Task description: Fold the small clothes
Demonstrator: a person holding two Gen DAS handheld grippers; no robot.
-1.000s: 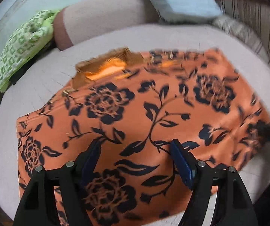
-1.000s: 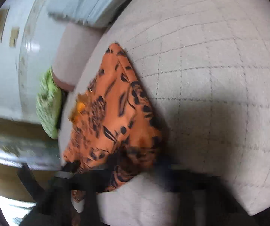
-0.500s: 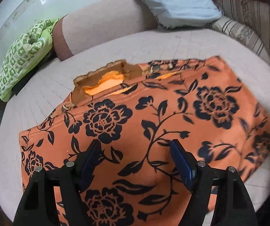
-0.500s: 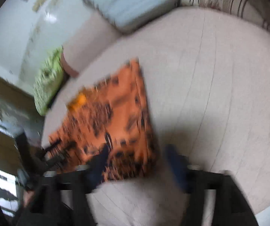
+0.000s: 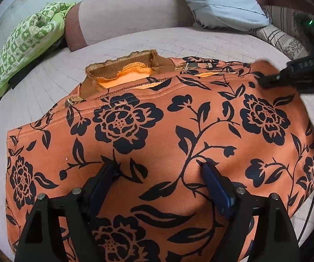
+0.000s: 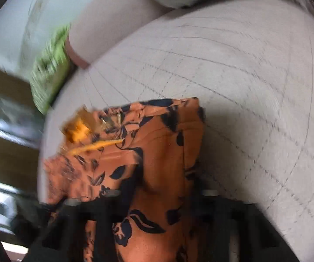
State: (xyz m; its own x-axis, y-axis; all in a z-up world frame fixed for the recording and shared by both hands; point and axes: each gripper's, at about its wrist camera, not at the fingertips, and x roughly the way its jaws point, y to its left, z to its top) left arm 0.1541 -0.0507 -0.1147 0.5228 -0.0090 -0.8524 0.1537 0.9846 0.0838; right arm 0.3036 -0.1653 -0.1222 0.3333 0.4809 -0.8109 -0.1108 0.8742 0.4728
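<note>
On the quilted bed (image 5: 178,41), the orange garment (image 5: 157,135) lies crosswise, collar away; left fingers (image 5: 213,181) spread, right fingers' (image 5: 264,83) state unclear.

Garment (image 5: 157,135) on cushion (image 5: 47,91), pillow (image 5: 218,2) behind

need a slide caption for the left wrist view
Open left gripper over an orange floral top on a quilted cushion; right gripper at its far corner.

The right wrist view was smeared by motion; the right gripper (image 6: 161,187) at six o'clock was blurred, its grip on the orange garment (image 6: 157,152) undeterminable.
</note>
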